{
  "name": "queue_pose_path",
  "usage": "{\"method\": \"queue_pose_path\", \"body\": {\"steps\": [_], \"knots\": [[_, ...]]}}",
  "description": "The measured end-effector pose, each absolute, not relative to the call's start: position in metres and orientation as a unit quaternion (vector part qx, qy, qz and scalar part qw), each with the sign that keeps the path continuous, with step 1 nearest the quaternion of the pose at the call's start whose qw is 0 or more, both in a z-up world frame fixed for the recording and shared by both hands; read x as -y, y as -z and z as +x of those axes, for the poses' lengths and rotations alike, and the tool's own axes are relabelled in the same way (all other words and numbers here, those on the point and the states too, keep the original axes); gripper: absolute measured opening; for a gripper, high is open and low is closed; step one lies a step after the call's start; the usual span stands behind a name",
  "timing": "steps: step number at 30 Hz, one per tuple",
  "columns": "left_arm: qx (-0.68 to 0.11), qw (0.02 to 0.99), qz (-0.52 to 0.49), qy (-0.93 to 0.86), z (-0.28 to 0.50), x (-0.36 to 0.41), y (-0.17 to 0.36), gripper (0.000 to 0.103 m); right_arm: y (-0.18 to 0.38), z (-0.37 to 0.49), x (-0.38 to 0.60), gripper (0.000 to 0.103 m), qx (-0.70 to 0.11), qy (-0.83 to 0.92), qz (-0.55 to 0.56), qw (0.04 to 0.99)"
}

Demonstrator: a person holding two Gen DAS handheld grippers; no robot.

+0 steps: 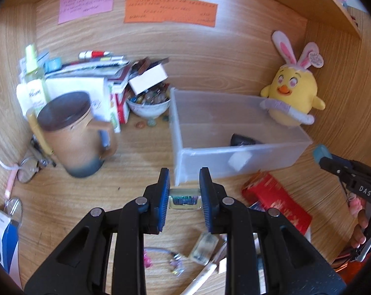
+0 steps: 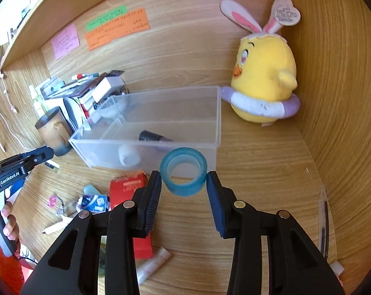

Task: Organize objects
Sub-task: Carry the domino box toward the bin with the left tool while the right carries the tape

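A clear plastic bin [image 1: 271,158] [image 2: 106,147] stands on the wooden desk and holds a dark object [image 1: 242,140] and a white block [image 1: 239,161]. My left gripper [image 1: 185,180] is shut on a small clear case with a dark comb-like insert [image 1: 184,199], just in front of the bin's near left corner. My right gripper [image 2: 183,180] is shut on a blue roll of tape [image 2: 183,173], held above the desk in front of the bin's near wall. The right gripper also shows at the right edge of the left wrist view [image 1: 323,154].
A brown lidded mug [image 1: 74,135], a stack of books and boxes [image 1: 92,78] and a bowl of small items [image 1: 148,103] stand left of the bin. A yellow plush chick [image 1: 293,95] [image 2: 264,83] sits behind it. A red packet [image 1: 276,201], a keyring [image 1: 160,258] and small clutter lie in front.
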State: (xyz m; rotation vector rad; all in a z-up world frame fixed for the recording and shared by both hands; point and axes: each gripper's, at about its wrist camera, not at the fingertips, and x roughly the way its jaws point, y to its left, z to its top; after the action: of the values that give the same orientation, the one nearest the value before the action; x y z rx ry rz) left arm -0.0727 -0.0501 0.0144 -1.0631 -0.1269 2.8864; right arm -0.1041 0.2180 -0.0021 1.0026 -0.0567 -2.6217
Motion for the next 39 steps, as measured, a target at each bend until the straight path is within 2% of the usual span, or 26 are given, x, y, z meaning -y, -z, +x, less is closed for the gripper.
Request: {"method": "queue_pose_path", "body": {"steps": [17, 25, 33, 39], "knots": [[0.050, 0.063, -0.320, -0.944, -0.125, 0.026, -0.049, 0.024, -0.011, -0.142, -0.196, 0.035, 0.019, 0.919, 0.339, 0.200], [0.036, 0.044, -0.340, -0.939, -0.132, 0.041, -0.040, 0.025, -0.005, -0.165, -0.195, 0.035, 0.021, 0.911, 0.357, 0.204], [0.019, 0.011, -0.398, -0.917, -0.122, 0.071, 0.005, 0.056, -0.003, -0.180, -0.199, 0.035, 0.012, 0.906, 0.375, 0.194], [0.000, 0.027, -0.459, -0.888, -0.125, 0.076, 0.048, 0.059, 0.001, -0.192, -0.195, 0.035, 0.000, 0.899, 0.393, 0.191]]}}
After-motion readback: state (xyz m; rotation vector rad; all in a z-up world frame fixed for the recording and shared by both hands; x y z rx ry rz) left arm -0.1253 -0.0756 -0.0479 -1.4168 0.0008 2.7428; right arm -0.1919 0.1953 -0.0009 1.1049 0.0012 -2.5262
